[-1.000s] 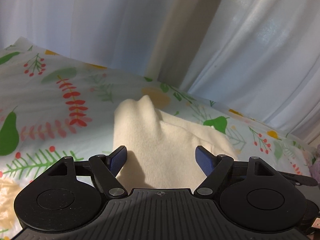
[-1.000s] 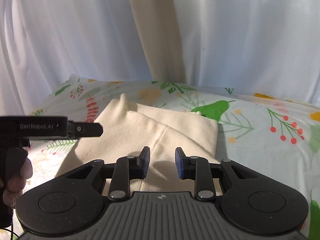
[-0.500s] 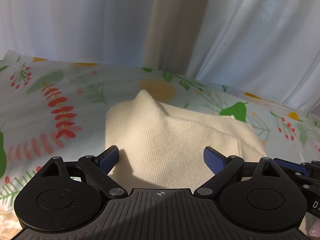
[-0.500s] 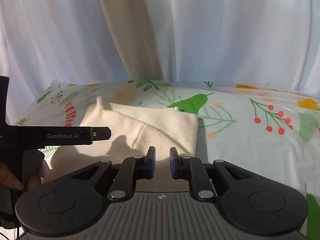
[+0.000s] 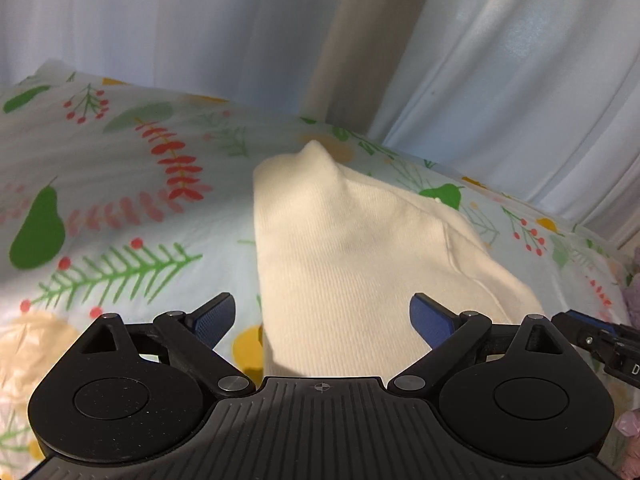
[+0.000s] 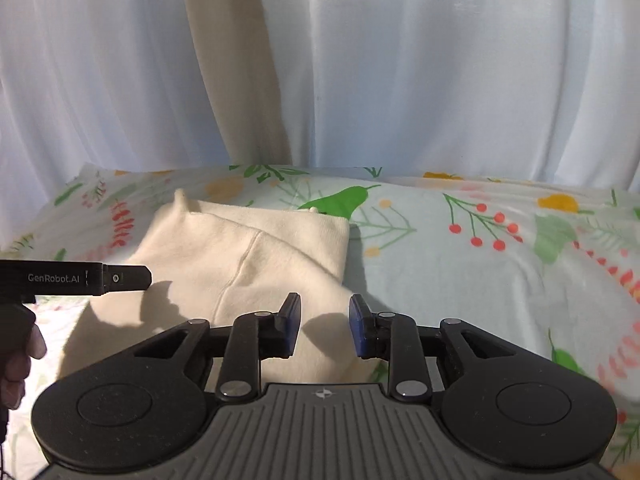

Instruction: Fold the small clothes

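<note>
"A home, by the look of it, likely a bedroom or sitting room?"

"I'd say so. That soft sheet [image 6: 460, 264] with printed pears, red berries and fern sprigs is household linen, spread over something cushioned."

"And behind it?"

"Sheer white curtains [image 6: 440, 72] hanging in folds, daylight coming through, with a beige drape [image 6: 236, 64] between them. A folded cream knit garment [image 5: 360, 264] lies on the sheet."

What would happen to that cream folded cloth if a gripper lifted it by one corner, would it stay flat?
Probably not. The cream garment looks like soft ribbed knit, so it would likely droop and its fold might open. It seems light, being thin and lying nearly flat on the patterned sheet. Pushed, it would probably bunch up rather than slide, as one corner already pokes up.
</note>
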Available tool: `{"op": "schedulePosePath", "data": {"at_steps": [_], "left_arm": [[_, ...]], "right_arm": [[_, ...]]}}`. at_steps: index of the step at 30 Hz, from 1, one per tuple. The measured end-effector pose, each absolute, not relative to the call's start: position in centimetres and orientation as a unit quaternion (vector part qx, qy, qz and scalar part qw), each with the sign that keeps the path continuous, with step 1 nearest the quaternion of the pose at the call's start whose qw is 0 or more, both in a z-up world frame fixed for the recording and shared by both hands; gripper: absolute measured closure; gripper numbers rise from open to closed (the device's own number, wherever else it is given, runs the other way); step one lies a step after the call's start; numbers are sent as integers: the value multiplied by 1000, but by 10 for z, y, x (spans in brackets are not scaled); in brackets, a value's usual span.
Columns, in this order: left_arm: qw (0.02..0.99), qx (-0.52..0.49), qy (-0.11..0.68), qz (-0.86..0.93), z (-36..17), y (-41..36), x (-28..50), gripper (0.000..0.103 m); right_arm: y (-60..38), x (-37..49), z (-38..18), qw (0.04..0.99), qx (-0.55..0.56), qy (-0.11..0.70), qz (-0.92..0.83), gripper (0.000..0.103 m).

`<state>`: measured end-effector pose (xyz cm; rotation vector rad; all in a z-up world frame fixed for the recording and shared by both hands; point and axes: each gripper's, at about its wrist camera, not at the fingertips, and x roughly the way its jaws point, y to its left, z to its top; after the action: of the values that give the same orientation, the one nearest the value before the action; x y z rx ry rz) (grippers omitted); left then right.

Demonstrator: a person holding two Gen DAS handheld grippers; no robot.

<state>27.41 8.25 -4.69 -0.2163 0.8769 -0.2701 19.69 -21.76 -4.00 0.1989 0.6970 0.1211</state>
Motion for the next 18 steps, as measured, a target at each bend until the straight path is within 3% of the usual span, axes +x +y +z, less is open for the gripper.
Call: {"op": "schedulePosePath", "data": {"at_steps": [1,2,9,18], "left_arm": [[888,-115,428,-127,-46,89,258,6],[885,-121,432,-125,-46,93,244,6],[832,-225,484,-154,-55,113,175,6],[794,-334,473,-186,-81,96,190,9]], "right_arm": [[-221,177,-39,933,108,336,70,55],[-222,162,-39,932,114,336,77,52],[-223,102,-54,894,234,355,143,50],[-219,134,-93,818,420,369,132,51]]}}
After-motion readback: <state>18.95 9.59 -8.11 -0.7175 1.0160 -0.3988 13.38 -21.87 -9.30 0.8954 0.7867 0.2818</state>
